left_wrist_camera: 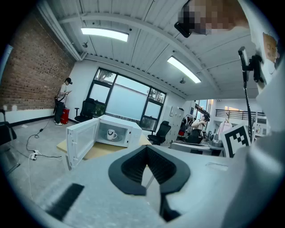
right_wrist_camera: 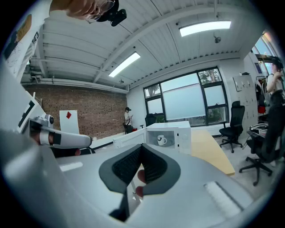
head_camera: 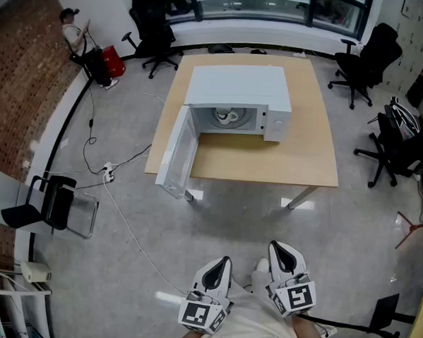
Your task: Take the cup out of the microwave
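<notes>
A white microwave [head_camera: 237, 85] stands on a wooden table [head_camera: 304, 159] with its door [head_camera: 177, 152] swung wide open to the left. Inside it a white cup [head_camera: 225, 117] rests on the turntable. The cup [left_wrist_camera: 111, 134] is small and far off in the left gripper view, and the cup [right_wrist_camera: 162, 140] is equally distant in the right gripper view. My left gripper [head_camera: 224, 263] and right gripper [head_camera: 278, 249] hang side by side low in the head view, well short of the table. Both left gripper [left_wrist_camera: 146, 150] and right gripper [right_wrist_camera: 141, 148] are shut, with nothing held.
Black office chairs [head_camera: 366, 60] stand right of and behind the table. A cable with a power strip [head_camera: 109, 171] trails over the floor left of the table. A black chair [head_camera: 50, 202] sits at the left. A person [head_camera: 76, 32] stands far back left, beside a red object [head_camera: 112, 59].
</notes>
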